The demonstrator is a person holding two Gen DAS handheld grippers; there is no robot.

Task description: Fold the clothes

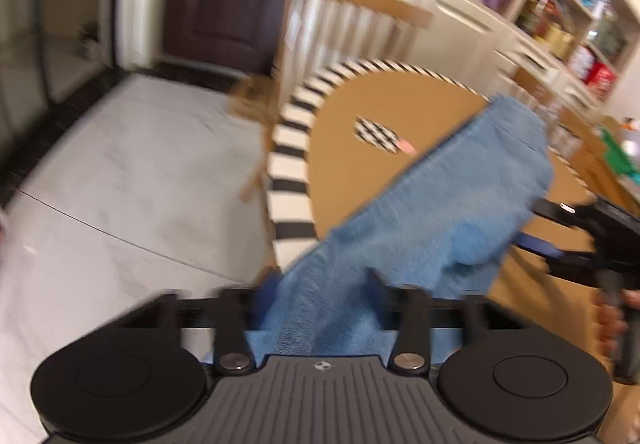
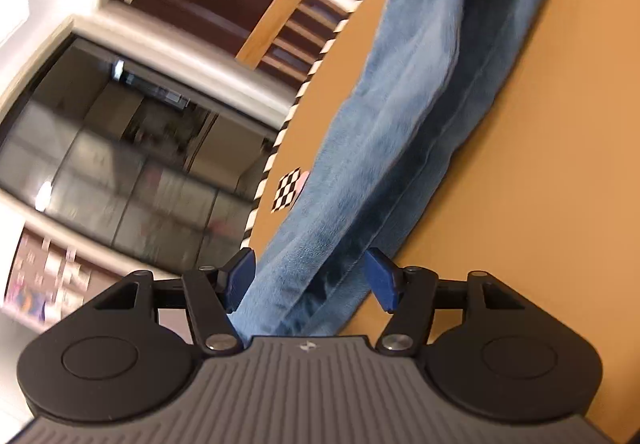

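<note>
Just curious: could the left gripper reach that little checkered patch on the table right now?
Probably not yet: the left gripper has the blue cloth between its fingers, and the cloth hangs partly across the checkered patch.

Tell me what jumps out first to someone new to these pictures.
A fuzzy blue cloth dominates both views, stretched over the tan round table and running between the fingers of the left gripper and the right gripper. Next comes the table's black-and-white striped rim, then the small checkered marker on its top.
</note>
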